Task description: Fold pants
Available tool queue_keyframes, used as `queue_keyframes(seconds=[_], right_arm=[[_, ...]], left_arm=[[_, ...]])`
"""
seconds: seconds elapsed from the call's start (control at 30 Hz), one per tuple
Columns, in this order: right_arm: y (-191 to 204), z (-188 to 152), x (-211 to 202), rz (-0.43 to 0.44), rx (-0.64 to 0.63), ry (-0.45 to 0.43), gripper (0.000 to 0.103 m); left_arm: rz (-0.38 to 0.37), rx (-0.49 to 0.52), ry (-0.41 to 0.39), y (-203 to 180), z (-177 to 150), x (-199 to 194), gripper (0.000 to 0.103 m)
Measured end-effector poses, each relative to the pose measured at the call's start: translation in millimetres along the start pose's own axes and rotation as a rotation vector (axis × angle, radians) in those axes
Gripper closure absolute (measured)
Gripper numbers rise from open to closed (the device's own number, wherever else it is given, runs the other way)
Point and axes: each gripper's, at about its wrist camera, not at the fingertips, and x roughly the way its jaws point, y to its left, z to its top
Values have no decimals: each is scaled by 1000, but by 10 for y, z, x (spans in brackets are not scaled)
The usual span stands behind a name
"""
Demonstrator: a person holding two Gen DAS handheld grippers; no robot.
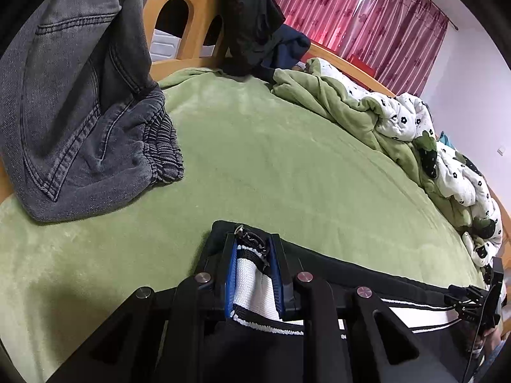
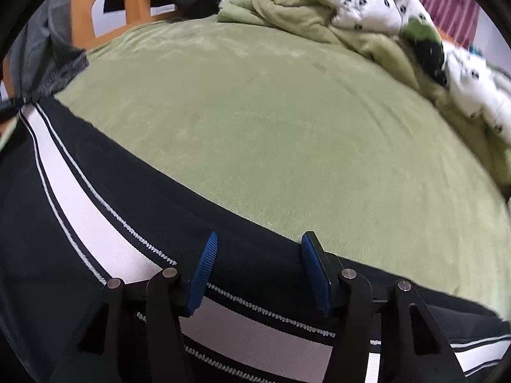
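The left claw [image 1: 254,255] pinched the track pants [image 2: 80,223] to anchor them on the bed [image 1: 255,159]; beside them, the right claw [image 2: 258,255] stood spread, ungripping.

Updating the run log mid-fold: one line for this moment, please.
left gripper: shut on black white-striped pants | right gripper: open over pants | surface: green fleece bed cover

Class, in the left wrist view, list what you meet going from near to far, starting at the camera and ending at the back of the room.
Left hand-held gripper shut on the black striped pants → green bedspread → wooden headboard → red curtains.
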Motion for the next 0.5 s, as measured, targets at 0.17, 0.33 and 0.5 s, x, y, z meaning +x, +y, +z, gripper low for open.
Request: queue_keyframes(seconds=[0.17,0.33,0.5], right_arm=[[-14,16,43,42,-12,36,54],[88,-24,-36,-19,-103,63,89],[48,-47,-305,-26,-55,-45,100]], left_arm=[[-7,-4,1,7,-12,-3,85],[-14,-3,-5,7,-20,-6,85],[-43,-21,-77,28,-29,-136,85]])
